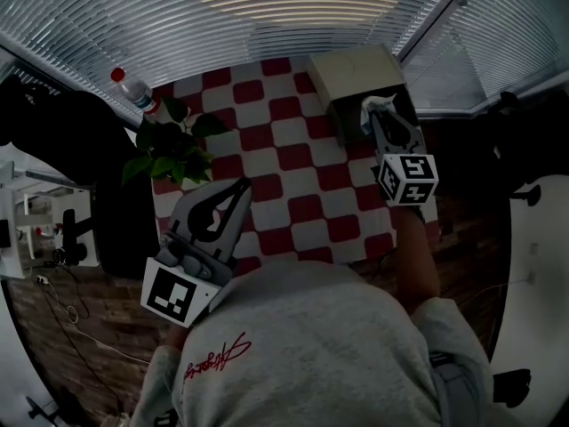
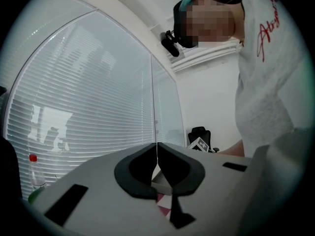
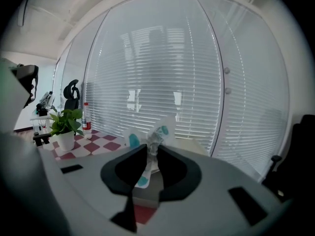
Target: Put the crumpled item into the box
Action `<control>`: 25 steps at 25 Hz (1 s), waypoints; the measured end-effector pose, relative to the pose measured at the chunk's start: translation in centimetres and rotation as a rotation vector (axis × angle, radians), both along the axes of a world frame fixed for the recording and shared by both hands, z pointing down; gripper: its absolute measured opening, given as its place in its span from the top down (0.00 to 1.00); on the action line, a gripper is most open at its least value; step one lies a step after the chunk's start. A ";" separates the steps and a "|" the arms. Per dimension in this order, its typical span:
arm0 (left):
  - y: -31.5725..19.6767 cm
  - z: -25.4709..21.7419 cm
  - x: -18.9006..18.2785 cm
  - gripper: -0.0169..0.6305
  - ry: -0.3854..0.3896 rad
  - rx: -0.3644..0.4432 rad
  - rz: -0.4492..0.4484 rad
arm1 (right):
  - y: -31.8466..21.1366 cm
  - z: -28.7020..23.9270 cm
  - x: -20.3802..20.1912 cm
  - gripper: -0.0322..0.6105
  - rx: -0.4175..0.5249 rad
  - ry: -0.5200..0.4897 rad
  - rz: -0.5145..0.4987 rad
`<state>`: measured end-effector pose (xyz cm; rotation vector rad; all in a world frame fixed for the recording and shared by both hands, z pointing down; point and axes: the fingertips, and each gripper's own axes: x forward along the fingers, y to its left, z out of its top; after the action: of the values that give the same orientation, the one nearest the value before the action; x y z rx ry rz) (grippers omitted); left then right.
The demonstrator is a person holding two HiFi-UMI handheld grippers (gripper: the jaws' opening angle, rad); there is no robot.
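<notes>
The box (image 1: 356, 74) stands at the far right corner of the checkered tabletop (image 1: 293, 203), its pale top turned toward the window blinds (image 1: 267, 7). The right claw (image 1: 373, 118) hangs over the side of the box nearest the person, tilted slightly downward. Its jaws stand partway closed and pinch the crumpled item (image 1: 378, 105) between them. This is a white wad with teal patches, and it sticks up past the tips. In the right gripper view the wad fills the gap between the dark pads, with the box just behind and below it. The item is above the box edge and is not lying inside — whether it touches the cardboard cannot be told. The right claw's marker cube (image 1: 407, 178) sits on the near side of the box, above the tabletop's right edge.

The left claw (image 1: 242, 185) is well apart from the box, toward the near left, over the middle of the tabletop. It lies level with its jaws pressed together and nothing between them, as the left gripper view shows.

A potted plant (image 1: 173, 149) stands well to the left of the box, and a clear bottle (image 1: 133, 87) with a red cap stands further left — at the tabletop's far left corner.
</notes>
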<state>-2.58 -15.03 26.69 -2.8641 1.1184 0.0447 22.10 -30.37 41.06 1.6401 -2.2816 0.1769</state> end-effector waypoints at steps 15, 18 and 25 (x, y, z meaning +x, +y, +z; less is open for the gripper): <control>-0.1 0.1 -0.2 0.95 -0.009 -0.001 0.001 | -0.8 4.4 1.5 0.83 -0.097 0.036 0.037; -0.2 0.1 -0.1 0.95 -0.011 -0.001 0.006 | -0.9 4.9 1.8 0.83 -0.109 0.042 0.041; -0.3 -0.1 -0.2 0.95 -0.016 -0.002 0.000 | -1.5 5.5 2.1 0.83 -0.134 0.028 0.048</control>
<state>-2.73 -15.32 26.59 -2.8606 1.1160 0.0206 24.21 -31.89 46.61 1.6193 -2.1613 0.3091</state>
